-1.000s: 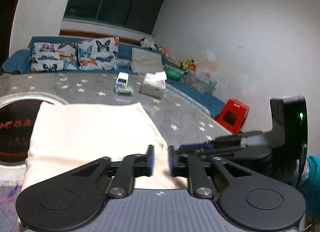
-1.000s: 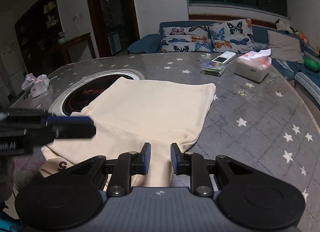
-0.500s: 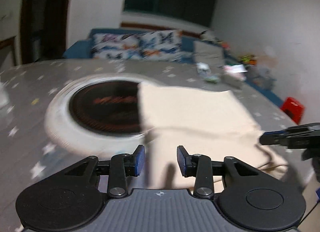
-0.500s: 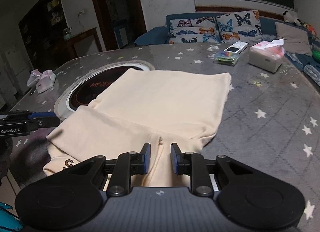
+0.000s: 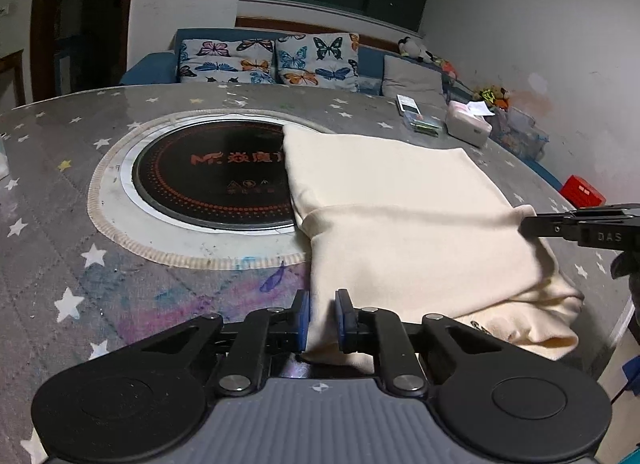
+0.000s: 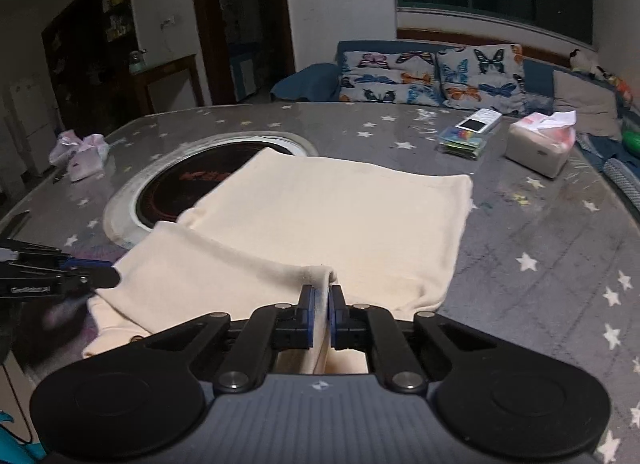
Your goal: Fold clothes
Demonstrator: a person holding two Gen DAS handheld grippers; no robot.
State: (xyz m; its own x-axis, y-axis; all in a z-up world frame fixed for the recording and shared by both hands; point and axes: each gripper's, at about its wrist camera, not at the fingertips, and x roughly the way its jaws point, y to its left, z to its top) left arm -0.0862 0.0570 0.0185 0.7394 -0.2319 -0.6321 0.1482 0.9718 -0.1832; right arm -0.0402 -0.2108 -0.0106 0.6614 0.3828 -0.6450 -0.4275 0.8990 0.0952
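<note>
cream garment (image 6: 320, 223) lies part-folded on the star-print table (image 6: 540, 256), far end overlapping the round hotplate (image 5: 212, 179). right gripper (image 6: 319, 300) clenched on the near fold edge, cloth bunched up btwn the pads; jaws just closed. left gripper (image 5: 322, 318) at the other near corner, jaws just narrowed, cloth edge btwn them, but can't tell if the pads actually bite yet. both ends of the same edge taken, prob. so it can be carried over evenly w/o skewing.
</note>
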